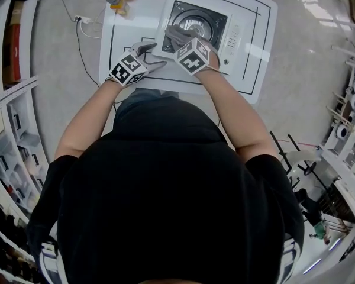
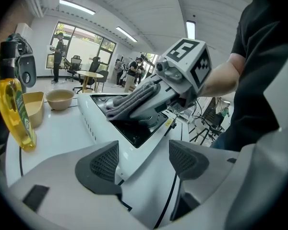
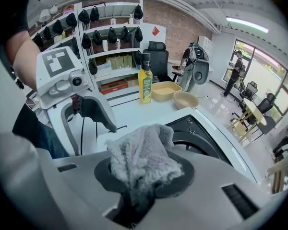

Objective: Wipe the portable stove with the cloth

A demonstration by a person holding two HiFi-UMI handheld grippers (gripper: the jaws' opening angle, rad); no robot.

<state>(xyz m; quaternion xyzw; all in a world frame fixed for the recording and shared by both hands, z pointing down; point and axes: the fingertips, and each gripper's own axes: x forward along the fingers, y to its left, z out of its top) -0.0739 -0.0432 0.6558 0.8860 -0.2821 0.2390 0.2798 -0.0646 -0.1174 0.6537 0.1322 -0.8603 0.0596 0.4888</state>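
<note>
The white portable stove point(image 1: 239, 13) with its black burner well point(image 1: 195, 18) sits on the white table point(image 1: 118, 25). My right gripper point(image 1: 178, 40) is shut on a grey cloth point(image 3: 141, 159), and the cloth point(image 1: 176, 34) lies against the near left rim of the burner well. In the left gripper view the cloth point(image 2: 132, 102) hangs over the stove's black top point(image 2: 139, 128). My left gripper point(image 2: 148, 163) stands open just left of the stove, over the table's near edge, with nothing between its fingers; it point(image 1: 152, 57) points toward the stove's front left corner.
A yellow oil bottle point(image 2: 14, 114) and two beige bowls point(image 2: 60, 98) stand at the table's far left. A power cable point(image 1: 80, 40) runs off the table's left side to the floor. Shelving point(image 1: 12, 99) lines the left, racks point(image 1: 349, 117) the right.
</note>
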